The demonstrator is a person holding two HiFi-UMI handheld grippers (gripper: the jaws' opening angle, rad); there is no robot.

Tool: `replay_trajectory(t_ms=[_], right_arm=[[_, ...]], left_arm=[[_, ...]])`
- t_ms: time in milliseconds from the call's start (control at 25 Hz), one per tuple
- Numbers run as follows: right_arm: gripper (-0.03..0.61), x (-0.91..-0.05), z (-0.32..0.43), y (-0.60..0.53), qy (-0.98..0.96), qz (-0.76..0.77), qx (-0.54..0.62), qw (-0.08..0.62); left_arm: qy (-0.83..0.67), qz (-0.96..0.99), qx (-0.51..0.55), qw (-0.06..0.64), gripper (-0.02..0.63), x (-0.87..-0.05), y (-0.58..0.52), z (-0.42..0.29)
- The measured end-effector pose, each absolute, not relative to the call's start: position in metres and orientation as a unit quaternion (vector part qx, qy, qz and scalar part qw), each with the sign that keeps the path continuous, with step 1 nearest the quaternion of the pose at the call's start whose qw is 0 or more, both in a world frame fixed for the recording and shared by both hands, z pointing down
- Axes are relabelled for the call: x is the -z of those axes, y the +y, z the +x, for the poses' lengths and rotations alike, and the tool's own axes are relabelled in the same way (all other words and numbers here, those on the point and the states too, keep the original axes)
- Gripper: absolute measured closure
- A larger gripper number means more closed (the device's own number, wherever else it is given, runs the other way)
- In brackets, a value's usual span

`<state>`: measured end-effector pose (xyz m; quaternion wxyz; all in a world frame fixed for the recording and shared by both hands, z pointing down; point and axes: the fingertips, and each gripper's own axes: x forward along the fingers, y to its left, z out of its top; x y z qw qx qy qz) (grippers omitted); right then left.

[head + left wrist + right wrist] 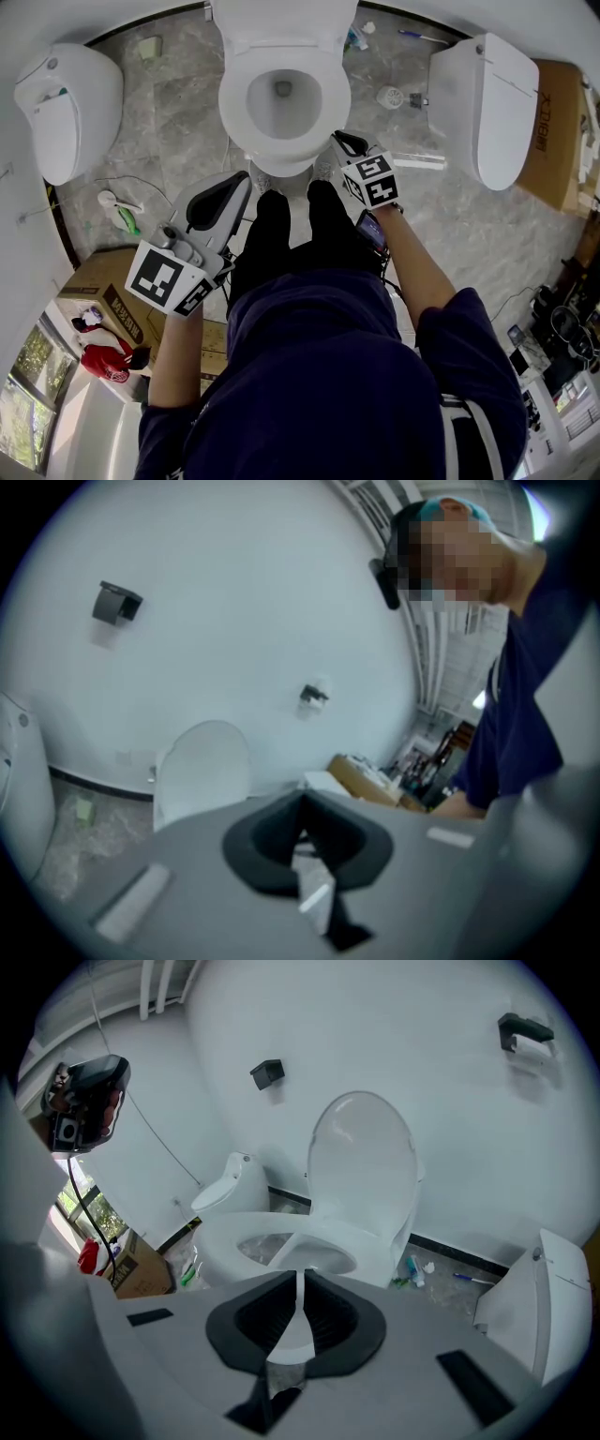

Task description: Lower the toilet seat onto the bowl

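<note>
While lid (361, 1162) stands up, right gripper (300, 1279) clamping toilet seat (227, 1235)

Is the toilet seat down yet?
Almost! The seat already lies about flat over the bowl, with the lid up. The right gripper is shut on its front rim. I can't tell if it touches the bowl yet; then just letting go remains.
</note>
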<state>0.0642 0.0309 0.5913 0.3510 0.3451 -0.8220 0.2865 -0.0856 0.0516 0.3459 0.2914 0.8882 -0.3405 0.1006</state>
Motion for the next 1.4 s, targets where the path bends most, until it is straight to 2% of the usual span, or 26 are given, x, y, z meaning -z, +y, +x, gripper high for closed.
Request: replay_trajectory(t_ms=[1400], right_arm=[[0.549,-0.632,0.061,0.062,-0.799,0.333,-0.351,0.357]], left_arm=[[-0.331,0.886,-0.119,0.301,0.611,-0.355,0.045,-0.087]])
